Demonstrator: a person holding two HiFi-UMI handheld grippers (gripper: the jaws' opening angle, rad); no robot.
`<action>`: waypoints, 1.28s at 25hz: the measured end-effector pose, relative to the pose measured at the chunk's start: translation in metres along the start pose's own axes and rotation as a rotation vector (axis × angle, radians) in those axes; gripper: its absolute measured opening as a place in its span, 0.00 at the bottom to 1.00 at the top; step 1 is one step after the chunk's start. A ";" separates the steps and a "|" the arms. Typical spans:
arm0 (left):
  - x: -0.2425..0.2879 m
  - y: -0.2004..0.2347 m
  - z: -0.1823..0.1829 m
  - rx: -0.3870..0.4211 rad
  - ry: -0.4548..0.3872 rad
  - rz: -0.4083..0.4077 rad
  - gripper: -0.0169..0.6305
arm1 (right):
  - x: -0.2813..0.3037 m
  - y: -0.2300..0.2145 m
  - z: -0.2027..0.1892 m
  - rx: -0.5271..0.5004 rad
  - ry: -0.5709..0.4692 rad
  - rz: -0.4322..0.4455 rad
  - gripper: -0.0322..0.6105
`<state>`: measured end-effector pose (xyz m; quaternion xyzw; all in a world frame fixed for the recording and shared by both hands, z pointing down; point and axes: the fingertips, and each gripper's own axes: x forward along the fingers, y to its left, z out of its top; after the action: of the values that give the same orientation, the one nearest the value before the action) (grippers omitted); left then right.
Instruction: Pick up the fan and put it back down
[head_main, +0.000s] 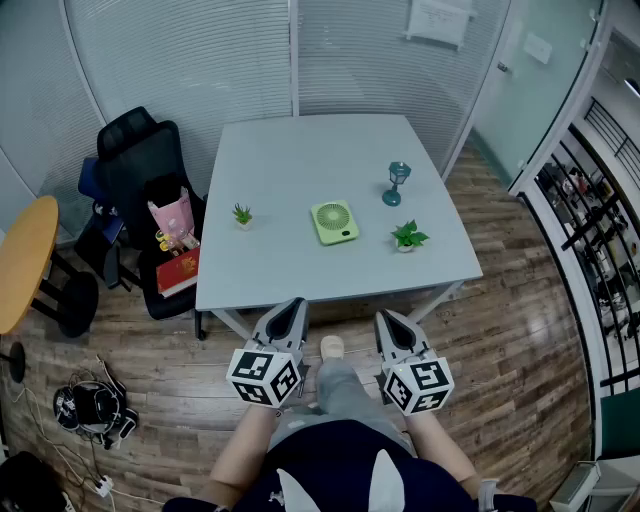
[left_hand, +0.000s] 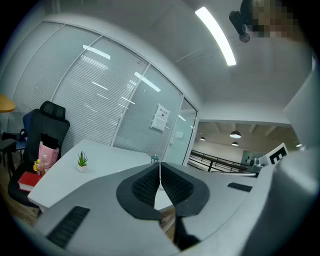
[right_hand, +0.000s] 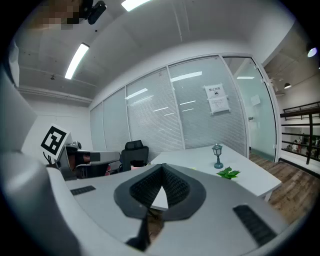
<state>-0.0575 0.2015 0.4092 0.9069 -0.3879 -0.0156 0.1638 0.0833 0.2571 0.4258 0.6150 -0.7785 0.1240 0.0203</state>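
A small light-green square fan (head_main: 335, 221) lies flat near the middle of the white table (head_main: 280, 270). Both grippers hang in front of the table's near edge, well short of the fan. My left gripper (head_main: 296, 304) is shut with nothing between its jaws; in the left gripper view (left_hand: 160, 170) the jaws meet at the tips. My right gripper (head_main: 384, 318) is shut and empty too, its jaws (right_hand: 161, 170) closed. The fan is hidden behind the jaws in both gripper views.
On the table stand a small potted plant (head_main: 242, 214) at the left, a leafy plant (head_main: 407, 237) at the right and a teal lantern (head_main: 397, 183) behind it. A black office chair (head_main: 140, 170) with a pink bag (head_main: 172, 219) stands left of the table. A glass wall runs behind.
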 end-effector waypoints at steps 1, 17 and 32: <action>0.005 0.001 0.000 0.007 0.011 0.003 0.06 | 0.004 -0.005 0.001 0.001 0.002 -0.005 0.05; 0.107 0.037 0.016 0.126 0.136 -0.061 0.07 | 0.110 -0.057 0.031 0.026 -0.018 -0.019 0.06; 0.201 0.100 0.032 0.103 0.172 0.042 0.38 | 0.206 -0.109 0.053 0.054 0.029 0.046 0.20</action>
<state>0.0077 -0.0147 0.4298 0.9038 -0.3917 0.0857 0.1498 0.1444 0.0266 0.4311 0.5955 -0.7883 0.1544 0.0120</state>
